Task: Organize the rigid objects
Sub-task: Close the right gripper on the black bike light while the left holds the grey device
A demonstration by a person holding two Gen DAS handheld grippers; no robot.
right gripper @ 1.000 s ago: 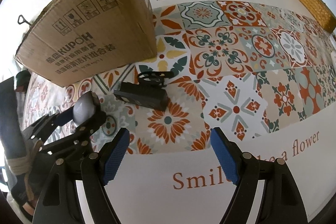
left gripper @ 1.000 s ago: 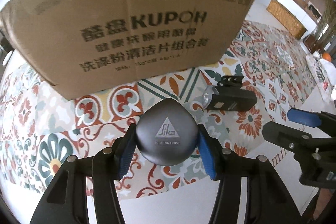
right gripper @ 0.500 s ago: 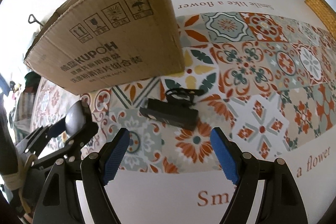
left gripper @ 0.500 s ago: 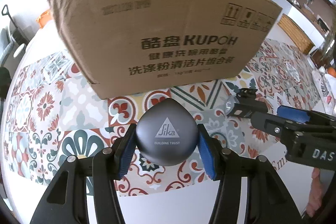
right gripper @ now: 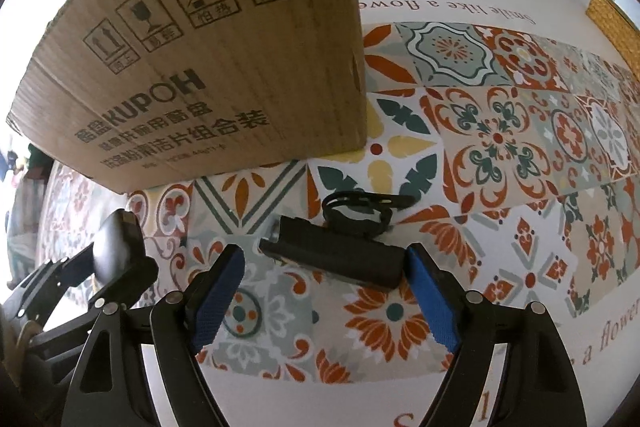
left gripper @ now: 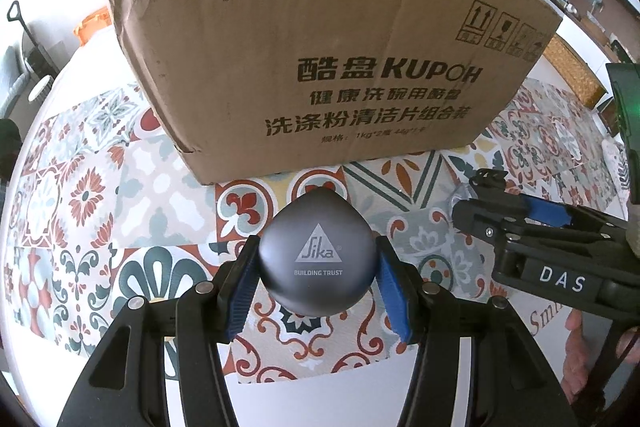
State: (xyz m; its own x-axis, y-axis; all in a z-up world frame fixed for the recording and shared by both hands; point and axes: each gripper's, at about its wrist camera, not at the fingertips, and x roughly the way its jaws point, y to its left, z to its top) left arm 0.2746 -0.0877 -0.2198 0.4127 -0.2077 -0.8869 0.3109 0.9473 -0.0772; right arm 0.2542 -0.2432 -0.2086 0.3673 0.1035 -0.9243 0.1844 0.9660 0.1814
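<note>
Matte grey and rounded, the Sika-branded object [left gripper: 318,259] sits low in the middle of the left wrist view, pinched between the blue pads of the left tool [left gripper: 316,287] above the patterned cloth of the bench [left gripper: 80,211]. Its curved sides give the pads little flat surface, so I judge it could squirt out if the hold loosens or it bumps the cardboard box [left gripper: 320,47] filling the upper frame.

In the right wrist view the black bike light [right gripper: 336,259] lies on the cloth at centre, between the pads of the right tool [right gripper: 324,291], whose jaws are opening and do not press it. The light lies slanted across the gap, its right end just beside the right pad; closing might twist it aside. The left tool at lower left is near enough to collide.
</note>
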